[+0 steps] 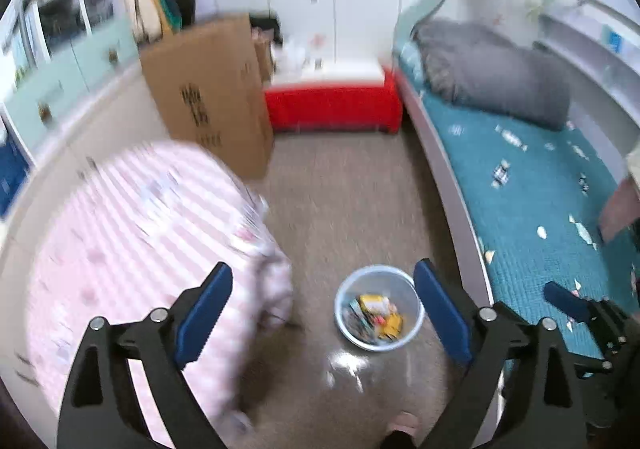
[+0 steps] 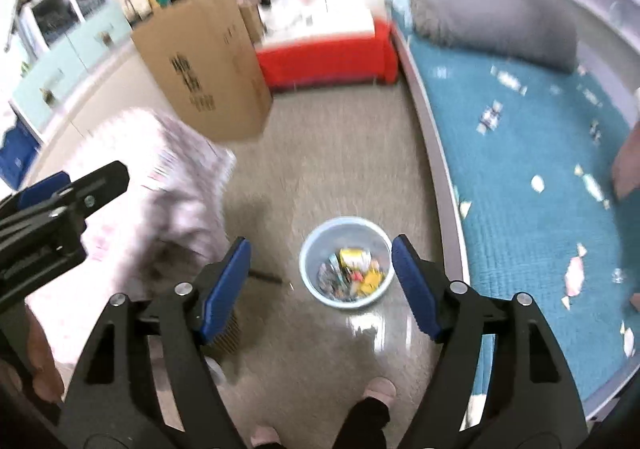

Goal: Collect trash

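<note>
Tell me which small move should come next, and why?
Probably swing the right claw toward the bed and a candy wrapper on it. Both claws are open and empty, the left claw too; the bin on the floor already holds trash, and wrappers lie scattered on the bed.

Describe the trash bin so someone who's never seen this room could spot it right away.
Find the bed with the teal quilt. On the floor beside it, opposite the pink striped cover, stands a small round pale-blue bin. It is the only open container there, holding colourful wrappers.
</note>
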A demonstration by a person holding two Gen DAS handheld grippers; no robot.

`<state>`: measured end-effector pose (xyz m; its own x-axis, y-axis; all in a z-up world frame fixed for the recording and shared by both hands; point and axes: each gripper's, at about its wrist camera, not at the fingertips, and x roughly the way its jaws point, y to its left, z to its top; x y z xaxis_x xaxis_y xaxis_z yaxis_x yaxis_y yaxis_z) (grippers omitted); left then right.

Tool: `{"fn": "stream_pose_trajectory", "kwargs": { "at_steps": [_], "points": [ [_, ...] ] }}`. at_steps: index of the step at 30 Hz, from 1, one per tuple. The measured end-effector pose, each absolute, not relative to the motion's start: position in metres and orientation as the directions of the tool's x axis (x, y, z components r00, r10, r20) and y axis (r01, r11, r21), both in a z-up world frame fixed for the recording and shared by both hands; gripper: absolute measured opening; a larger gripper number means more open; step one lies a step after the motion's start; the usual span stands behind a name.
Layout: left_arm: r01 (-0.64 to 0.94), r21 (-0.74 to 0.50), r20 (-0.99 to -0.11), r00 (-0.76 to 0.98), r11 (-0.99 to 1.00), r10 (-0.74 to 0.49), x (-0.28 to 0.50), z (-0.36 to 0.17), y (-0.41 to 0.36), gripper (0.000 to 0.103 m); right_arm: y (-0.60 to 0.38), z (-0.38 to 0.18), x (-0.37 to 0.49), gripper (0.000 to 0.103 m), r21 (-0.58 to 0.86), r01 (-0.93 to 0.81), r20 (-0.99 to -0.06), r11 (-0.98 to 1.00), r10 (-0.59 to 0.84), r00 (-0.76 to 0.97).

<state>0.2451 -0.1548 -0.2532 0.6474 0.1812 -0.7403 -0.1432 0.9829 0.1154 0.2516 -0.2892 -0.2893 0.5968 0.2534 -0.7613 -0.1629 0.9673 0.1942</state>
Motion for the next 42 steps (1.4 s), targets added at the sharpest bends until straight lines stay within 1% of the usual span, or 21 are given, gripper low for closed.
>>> {"fn": "stream_pose_trajectory", "kwargs": {
  "at_steps": [1, 3, 5, 7, 9, 12, 18, 20, 25, 27, 33, 42],
  "points": [
    [-0.132, 0.132, -0.716, 0.673, 0.982, 0.187, 0.231, -0.232, -0.151, 0.092, -0.284, -0.275, 0.24, 0.075, 0.188, -0.158, -0.747, 0.969, 0.246, 0.618],
    [-0.099, 0.144, -0.671, 0.722, 0.985, 0.171, 0.202, -0.193, -0.141, 0.092, -0.274, -0.242, 0.21, 0.076, 0.183, -0.148, -0.71, 0.972, 0.235, 0.664],
    [-0.079, 0.147, -0.632, 0.76, 0.986, 0.155, 0.175, -0.162, -0.131, 0.092, -0.263, -0.205, 0.173, 0.081, 0.173, -0.131, -0.668, 0.976, 0.214, 0.712],
    [-0.066, 0.15, -0.581, 0.802, 0.986, 0.142, 0.14, -0.127, -0.12, 0.095, -0.253, -0.178, 0.144, 0.081, 0.163, -0.12, -0.626, 0.979, 0.197, 0.754],
    [-0.049, 0.14, -0.552, 0.825, 0.989, 0.119, 0.113, -0.102, -0.115, 0.096, -0.244, -0.152, 0.113, 0.083, 0.147, -0.105, -0.588, 0.984, 0.172, 0.79],
    [-0.017, 0.105, -0.53, 0.845, 0.994, 0.071, 0.074, -0.073, -0.107, 0.096, -0.235, -0.113, 0.065, 0.086, 0.141, -0.081, -0.525, 0.987, 0.144, 0.839],
    [0.034, 0.117, -0.479, 0.877, 0.993, 0.026, 0.007, -0.031, -0.106, 0.097, -0.229, -0.059, 0.002, 0.088, 0.108, -0.065, -0.444, 0.992, 0.107, 0.89],
    [0.045, 0.113, -0.468, 0.883, 0.993, 0.013, -0.009, -0.022, -0.106, 0.097, -0.229, -0.046, -0.015, 0.09, 0.103, -0.061, -0.424, 0.993, 0.099, 0.9],
    [0.027, 0.121, -0.42, 0.907, 0.992, 0.027, -0.043, -0.004, -0.107, 0.097, -0.226, -0.03, -0.051, 0.092, 0.095, -0.076, -0.362, 0.993, 0.106, 0.926],
    [0.011, 0.121, -0.401, 0.915, 0.993, 0.039, -0.055, 0.002, -0.106, 0.097, -0.226, -0.029, -0.06, 0.093, 0.09, -0.081, -0.352, 0.993, 0.107, 0.93],
    [0.008, 0.126, -0.398, 0.916, 0.992, 0.043, -0.077, 0.007, -0.107, 0.097, -0.227, -0.031, -0.076, 0.093, 0.101, -0.084, -0.364, 0.991, 0.116, 0.924],
    [0.039, 0.111, -0.394, 0.919, 0.993, 0.008, -0.092, 0.011, -0.111, 0.097, -0.231, -0.029, -0.085, 0.094, 0.103, -0.07, -0.368, 0.992, 0.104, 0.924]
  ]
}}
